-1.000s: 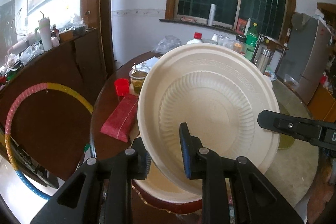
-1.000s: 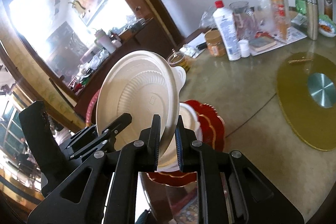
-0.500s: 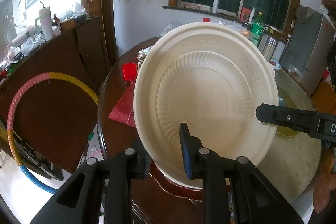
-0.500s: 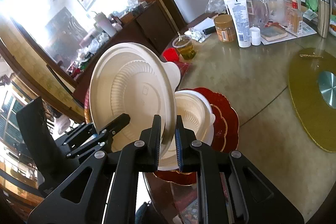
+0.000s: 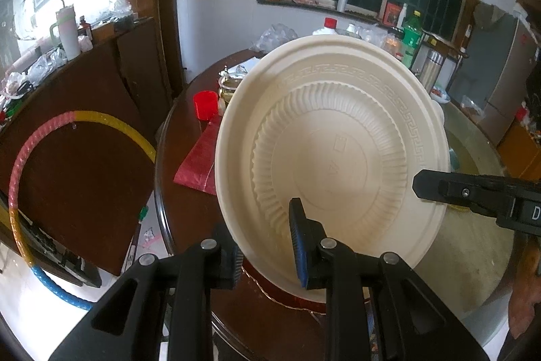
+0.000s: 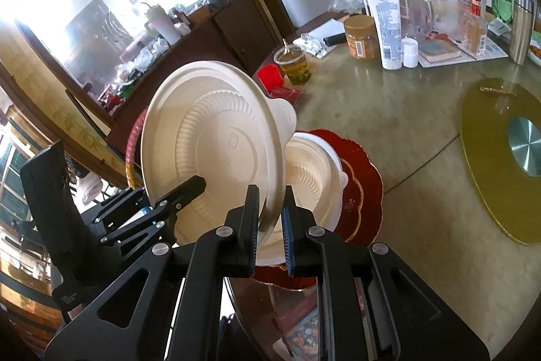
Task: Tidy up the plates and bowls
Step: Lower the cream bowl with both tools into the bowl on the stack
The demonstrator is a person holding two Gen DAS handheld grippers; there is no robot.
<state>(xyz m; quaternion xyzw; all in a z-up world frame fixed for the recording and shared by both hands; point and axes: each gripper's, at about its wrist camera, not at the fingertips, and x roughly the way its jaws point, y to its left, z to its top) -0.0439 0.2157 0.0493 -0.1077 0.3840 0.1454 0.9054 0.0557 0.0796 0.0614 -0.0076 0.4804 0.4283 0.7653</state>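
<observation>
A large cream-coloured ribbed disposable plate [image 5: 331, 158] is held tilted nearly on edge above the near rim of the round brown-edged dining table [image 6: 405, 137], its underside facing the left wrist camera. The left gripper [image 5: 267, 235] has its jaws narrowed onto the plate's lower rim, one blue-padded finger in front of the plate and the other behind it. The right gripper [image 6: 270, 219] pinches the same plate's rim from the other side, its jaws almost fully closed with the thin edge between the pads. Directly behind the held plate, on the table, sits a stack of similar cream ribbed bowls [image 6: 311, 171] resting on a red scalloped plate with a gold edge [image 6: 361, 185]. Beyond that stack on the table stand a small red plastic cup [image 6: 270, 76] and a clear plastic cup of yellowish liquid [image 6: 294, 63], with a flat red packet [image 5: 199, 158] just beside the red cup. Farther across the table from the stack lies a gold lazy-Susan disc with a silver centre [image 6: 500, 164], and well beyond it a cluster of bottles and jars, among them a white bottle with a red cap [image 6: 382, 19].
</observation>
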